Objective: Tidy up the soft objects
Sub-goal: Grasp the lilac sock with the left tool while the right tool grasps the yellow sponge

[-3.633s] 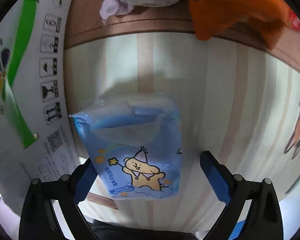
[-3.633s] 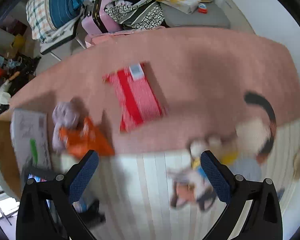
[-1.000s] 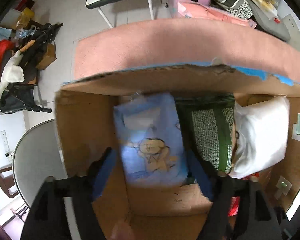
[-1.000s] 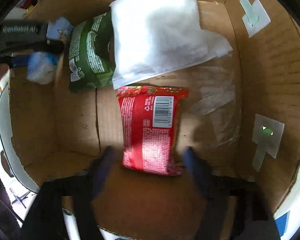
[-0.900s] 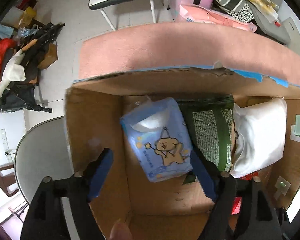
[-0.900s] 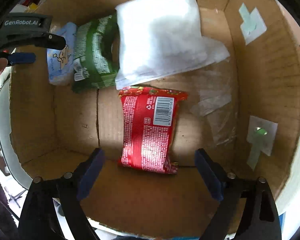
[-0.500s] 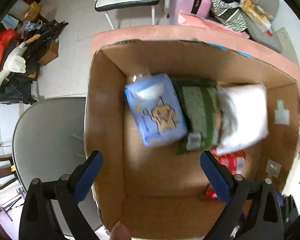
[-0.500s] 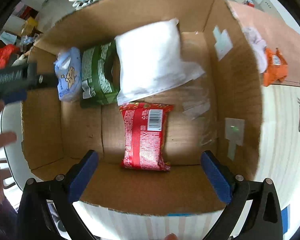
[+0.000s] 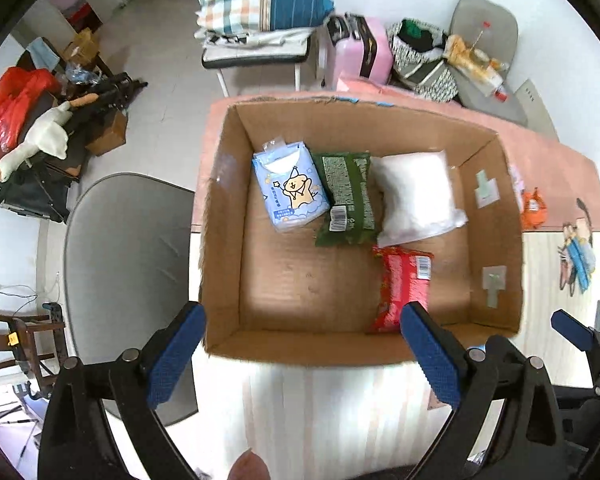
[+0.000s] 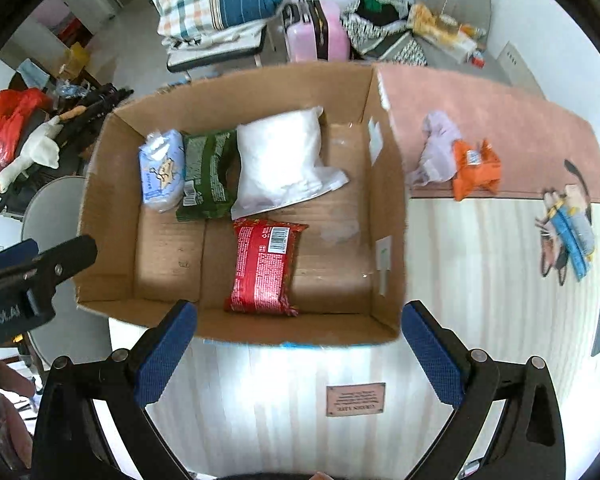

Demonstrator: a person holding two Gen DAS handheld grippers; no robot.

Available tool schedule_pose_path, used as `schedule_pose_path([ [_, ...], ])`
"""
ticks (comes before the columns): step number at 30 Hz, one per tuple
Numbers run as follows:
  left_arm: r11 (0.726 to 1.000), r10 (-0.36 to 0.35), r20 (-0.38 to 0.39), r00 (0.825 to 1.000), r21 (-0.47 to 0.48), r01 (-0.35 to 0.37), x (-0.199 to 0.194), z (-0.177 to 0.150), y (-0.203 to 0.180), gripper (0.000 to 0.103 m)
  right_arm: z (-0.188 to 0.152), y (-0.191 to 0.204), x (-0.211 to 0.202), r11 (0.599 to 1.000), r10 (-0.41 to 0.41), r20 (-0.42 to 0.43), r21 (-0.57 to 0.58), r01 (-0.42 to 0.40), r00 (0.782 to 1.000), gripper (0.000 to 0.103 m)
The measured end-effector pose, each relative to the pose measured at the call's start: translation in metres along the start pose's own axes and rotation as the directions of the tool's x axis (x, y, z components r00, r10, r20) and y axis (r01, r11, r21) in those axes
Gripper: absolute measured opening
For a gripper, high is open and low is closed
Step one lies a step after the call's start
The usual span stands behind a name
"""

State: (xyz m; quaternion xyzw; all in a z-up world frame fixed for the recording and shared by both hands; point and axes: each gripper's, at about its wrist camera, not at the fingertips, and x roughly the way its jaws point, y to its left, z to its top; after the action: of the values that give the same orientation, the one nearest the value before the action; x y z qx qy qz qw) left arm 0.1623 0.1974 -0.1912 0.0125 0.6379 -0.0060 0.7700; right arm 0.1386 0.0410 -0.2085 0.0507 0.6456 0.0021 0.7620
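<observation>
A cardboard box point(image 9: 220, 240) point(image 10: 392, 216) stands on the table. In it lie a blue tissue pack point(image 9: 290, 190) point(image 10: 160, 174), a green packet point(image 9: 346, 200) point(image 10: 208, 174), a white pillow pack point(image 9: 416, 194) point(image 10: 282, 160) and a red packet point(image 9: 402, 286) point(image 10: 266, 266). My left gripper point(image 9: 304, 354) is open and empty above the box's near edge. My right gripper point(image 10: 298, 352) is open and empty beside it. An orange packet point(image 10: 474, 166) point(image 9: 532, 210) and a lilac soft thing point(image 10: 436, 148) lie right of the box.
A cartoon plush toy point(image 10: 568, 228) point(image 9: 576, 256) lies at the far right on the striped cloth. A grey chair point(image 9: 124, 272) stands left of the table. A pink suitcase point(image 10: 316, 32), bedding and bags crowd the floor behind.
Both grippers have pulled back and up out of the box. The blue tissue pack and the red packet stay in the box.
</observation>
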Motion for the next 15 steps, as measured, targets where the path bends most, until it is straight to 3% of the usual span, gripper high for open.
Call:
schedule_pose_path([
  [9,1.0,0.019,0.083,0.996,-0.015,-0.017,-0.047,-0.037,-0.011,0.1,-0.031,-0.003,-0.054,0.997,0.062,0.066,-0.05,-0.058,0.996,0.103],
  [15,0.999,0.002,0.091,0.996,-0.034,0.001,-0.061,-0.039,-0.021,0.102,-0.036,-0.018,-0.07,0.993,0.117,0.092,-0.034,-0.114,0.989,0.103],
])
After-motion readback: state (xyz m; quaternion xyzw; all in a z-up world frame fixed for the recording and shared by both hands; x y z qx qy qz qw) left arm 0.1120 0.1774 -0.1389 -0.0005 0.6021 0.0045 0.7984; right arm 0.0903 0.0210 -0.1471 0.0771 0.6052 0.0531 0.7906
